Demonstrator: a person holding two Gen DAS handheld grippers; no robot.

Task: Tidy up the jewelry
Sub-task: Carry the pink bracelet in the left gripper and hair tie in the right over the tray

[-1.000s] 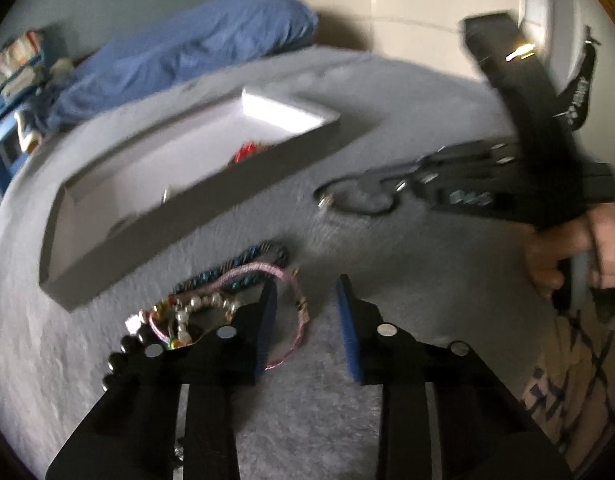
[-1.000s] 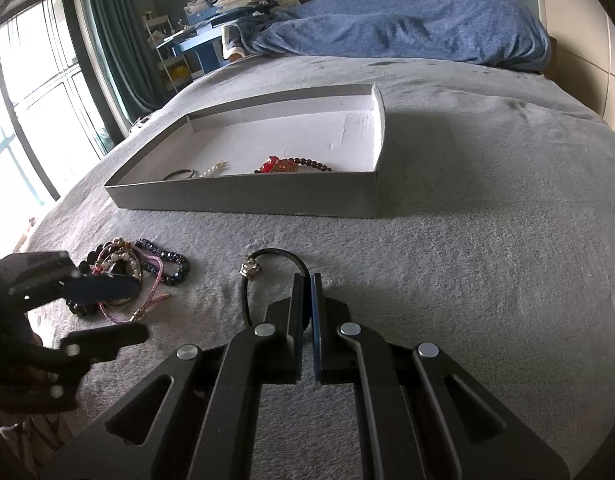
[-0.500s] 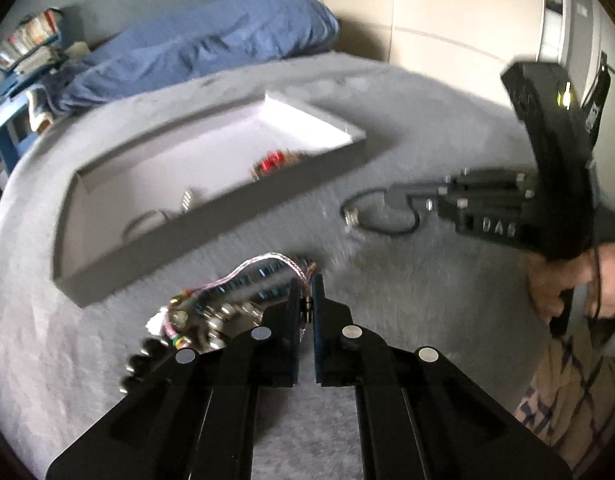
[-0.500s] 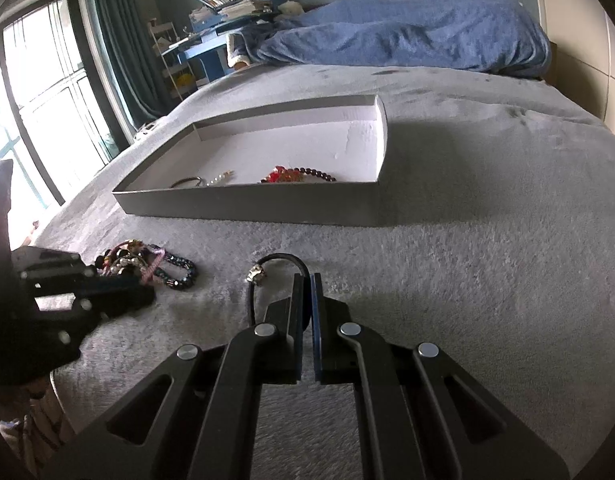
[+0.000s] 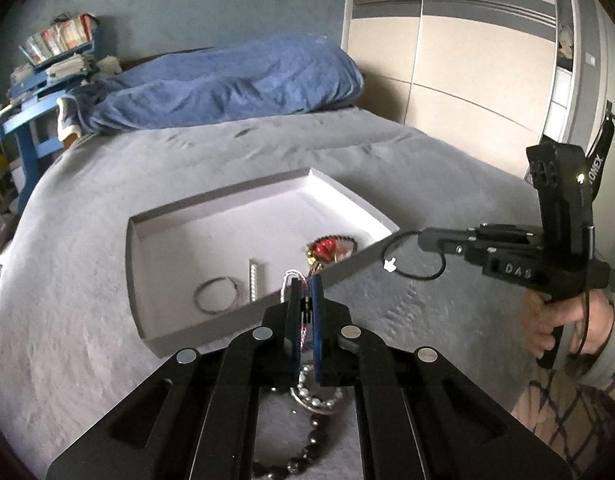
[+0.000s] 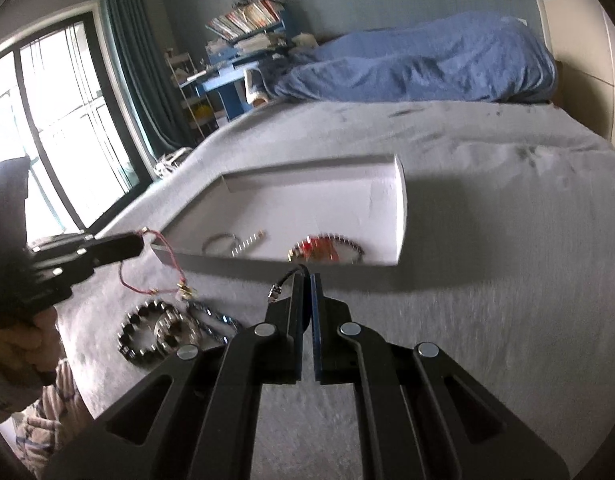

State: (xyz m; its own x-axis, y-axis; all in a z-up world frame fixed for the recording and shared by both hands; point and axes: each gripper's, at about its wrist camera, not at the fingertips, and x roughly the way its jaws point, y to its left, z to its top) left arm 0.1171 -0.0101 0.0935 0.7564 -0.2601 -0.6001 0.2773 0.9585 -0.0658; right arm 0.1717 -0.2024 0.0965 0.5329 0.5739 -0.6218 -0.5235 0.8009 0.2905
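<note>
1. Two black two-finger grippers are seen. The left gripper [image 5: 305, 292] is clamped on a thin pink cord bracelet [image 6: 163, 258]; the right gripper [image 6: 306, 286] is clamped on a black cord bracelet with a small metal clasp [image 5: 413, 266]. Both bracelets are lifted off the grey bed cover [image 6: 487, 240].
2. One shallow white cardboard tray [image 5: 359, 208] lies on the bed at 12 o'clock of both grippers. Three pieces are counted inside: a thin silver bangle [image 5: 216, 294], a short pearly strand [image 5: 253, 282] and a dark bead bracelet with a red charm [image 5: 327, 248].
3. Only the right wrist view shows the pink cord hanging in a loop toward 5 o'clock, its long axis sloping, with a dark bead bracelet [image 6: 141, 332] and pearly pieces beneath on the bed.
4. Only the left wrist view shows the black cord as an open loop, drooping toward 6 o'clock.
</note>
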